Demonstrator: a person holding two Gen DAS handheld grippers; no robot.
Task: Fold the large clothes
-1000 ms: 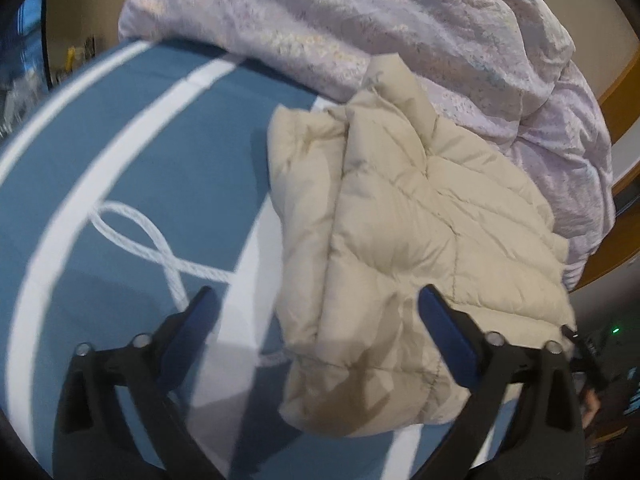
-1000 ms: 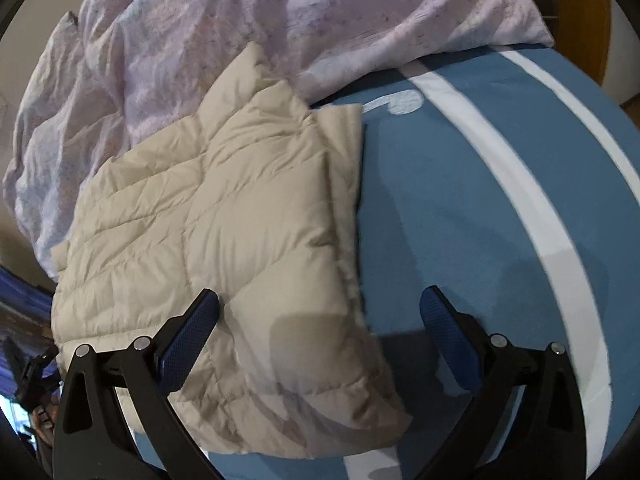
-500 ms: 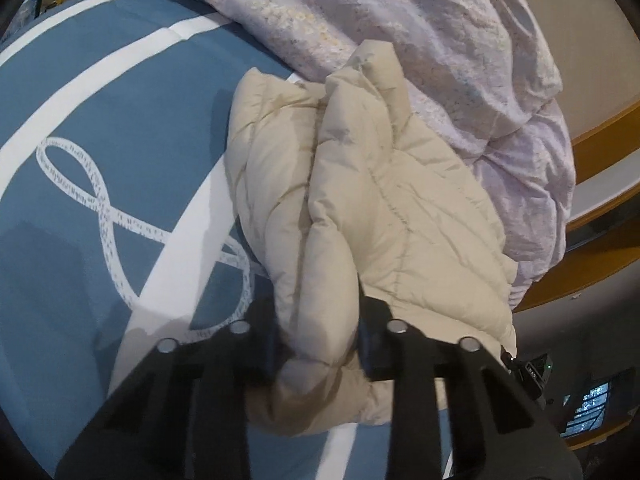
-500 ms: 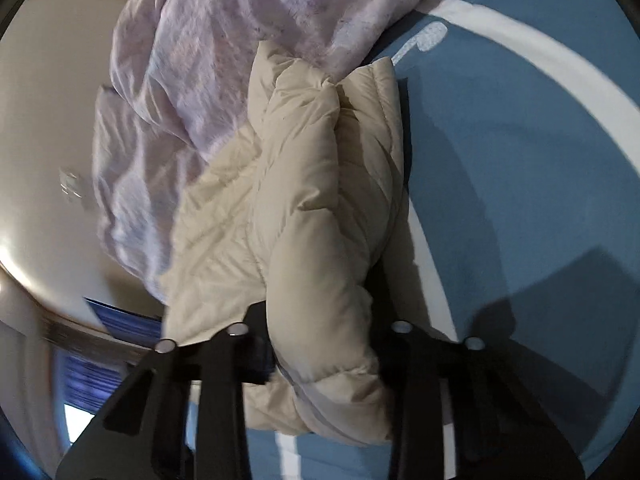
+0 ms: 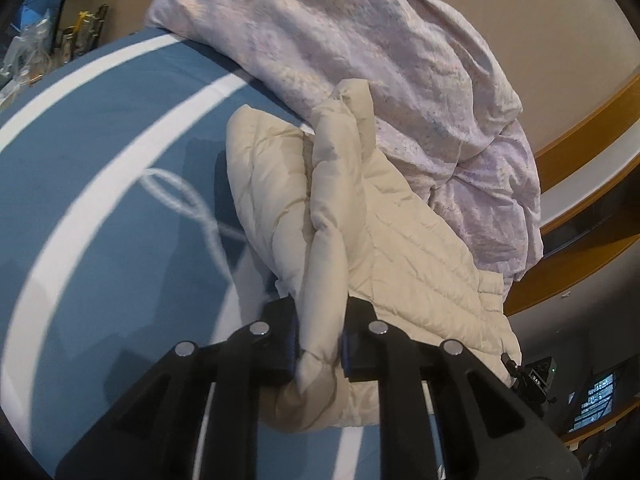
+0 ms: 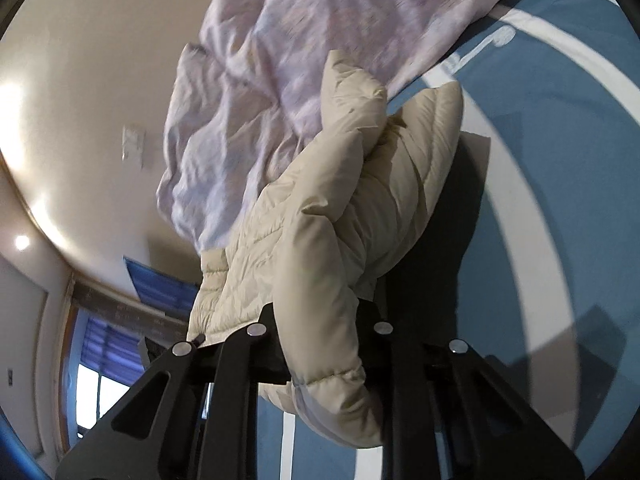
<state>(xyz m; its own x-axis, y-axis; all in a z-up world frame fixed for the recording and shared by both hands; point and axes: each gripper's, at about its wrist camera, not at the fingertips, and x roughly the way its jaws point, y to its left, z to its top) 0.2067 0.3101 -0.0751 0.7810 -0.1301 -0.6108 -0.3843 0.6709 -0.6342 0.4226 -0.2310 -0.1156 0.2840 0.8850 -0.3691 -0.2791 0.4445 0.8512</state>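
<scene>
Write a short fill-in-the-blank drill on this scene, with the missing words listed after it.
1. Both grippers are shut on the cream puffer ____.
2. The left gripper pinches a fold of the jacket, which lies on the ____ bedspread with white stripes.
3. Behind the jacket is piled a crumpled ____ duvet.
4. The right gripper has just been ____ on the jacket.

Missing words: jacket; blue; lilac; closing

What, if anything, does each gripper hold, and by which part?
Both hold the cream quilted puffer jacket. The left gripper and the right gripper have just been closing, each pinching a puffy fold at its near edge.
</scene>
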